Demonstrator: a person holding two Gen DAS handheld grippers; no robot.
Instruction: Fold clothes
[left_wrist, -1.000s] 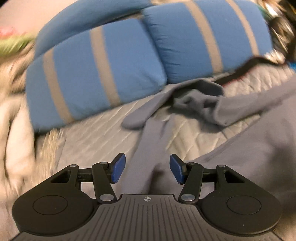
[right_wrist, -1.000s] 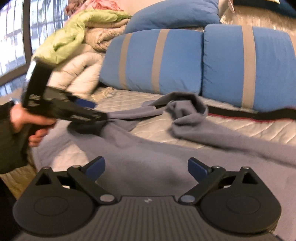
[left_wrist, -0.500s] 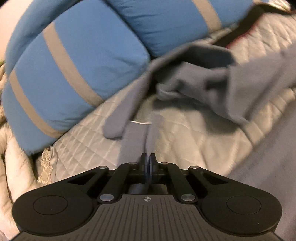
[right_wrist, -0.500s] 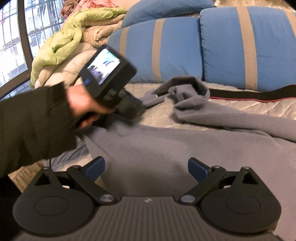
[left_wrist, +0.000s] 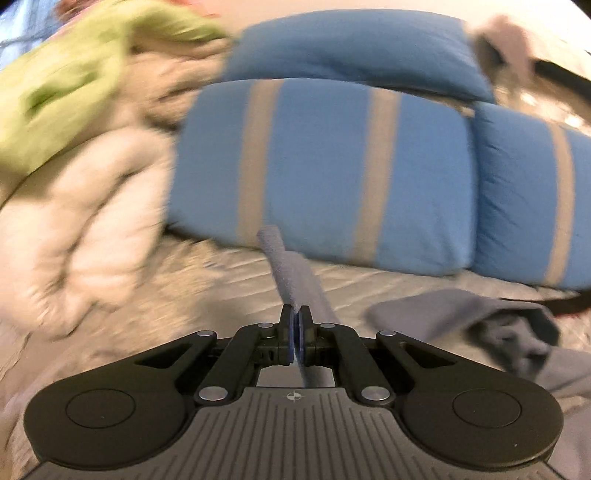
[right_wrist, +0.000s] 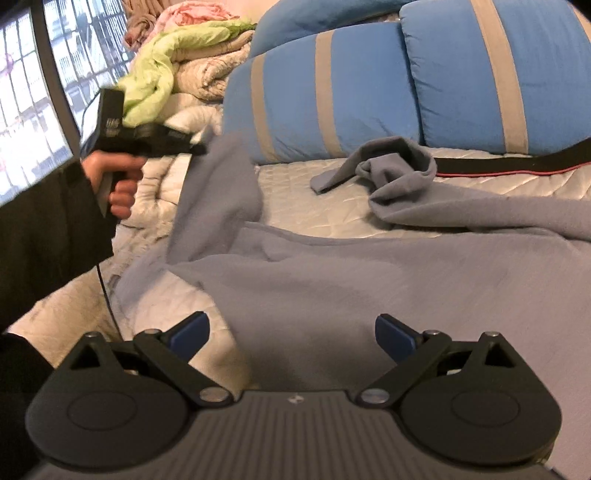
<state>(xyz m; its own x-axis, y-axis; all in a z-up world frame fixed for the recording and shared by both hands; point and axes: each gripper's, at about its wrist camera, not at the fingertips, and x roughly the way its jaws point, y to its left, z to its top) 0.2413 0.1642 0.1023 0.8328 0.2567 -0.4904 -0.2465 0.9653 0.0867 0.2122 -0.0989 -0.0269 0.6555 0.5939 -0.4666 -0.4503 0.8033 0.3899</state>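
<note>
**Sweatshirt sleeve lifted off the quilted bed**

Grey sweatshirt (right_wrist: 369, 288) lies spread across the white quilted mattress (right_wrist: 314, 184), its hood (right_wrist: 399, 162) crumpled at twelve o'clock in our right wrist view, just before two blue pillows with tan stripes (right_wrist: 332, 92). We hold the left gripper (left_wrist: 295, 314) clamped tight on the sleeve (left_wrist: 284, 266), whose cuff end sticks up past the closed pads toward twelve o'clock. In the right view the same gripper (right_wrist: 199, 147) appears at ten o'clock, held by our hand (right_wrist: 114, 181) in a dark sleeve, with the grey cloth hanging down from it to the bed. Our right gripper (right_wrist: 291, 332) hovers above the sweatshirt's body, jaws spread wide and holding nothing. A heap of green and cream bedding (right_wrist: 184, 74) is piled at eleven o'clock, beside a window (right_wrist: 22, 110). A black strap (right_wrist: 517, 162) lies across the mattress at two o'clock.
</note>
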